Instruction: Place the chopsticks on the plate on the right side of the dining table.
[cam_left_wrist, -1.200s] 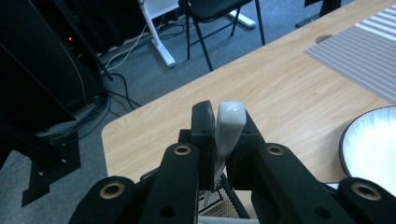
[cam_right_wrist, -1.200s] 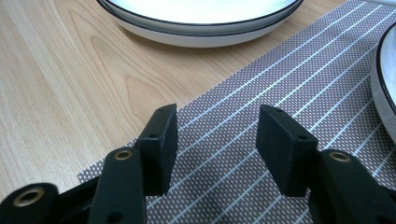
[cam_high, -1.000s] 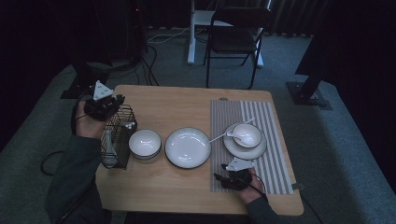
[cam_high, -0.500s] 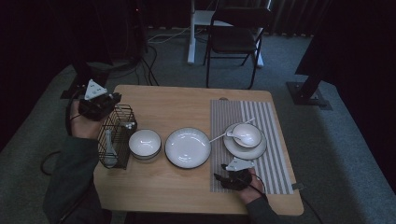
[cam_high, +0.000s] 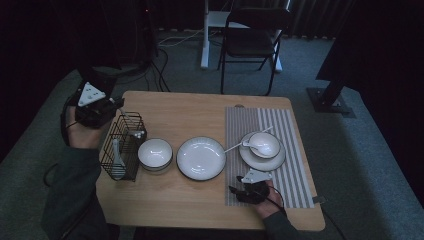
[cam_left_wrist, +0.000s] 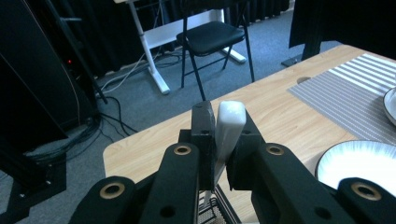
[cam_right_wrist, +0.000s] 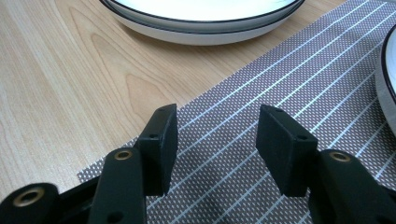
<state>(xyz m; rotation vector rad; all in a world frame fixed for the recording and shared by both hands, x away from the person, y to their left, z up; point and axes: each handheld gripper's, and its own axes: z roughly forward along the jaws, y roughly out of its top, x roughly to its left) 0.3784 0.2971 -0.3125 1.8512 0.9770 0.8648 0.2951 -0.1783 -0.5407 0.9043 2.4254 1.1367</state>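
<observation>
One white spoon (cam_left_wrist: 229, 122) sat clenched in the left tongs (cam_left_wrist: 219, 135) above the wire basket (cam_high: 123, 145); right tongs (cam_right_wrist: 217, 140) released, two bowls total.

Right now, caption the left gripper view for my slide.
Left gripper clamps a white spoon handle above the wooden table.
</observation>
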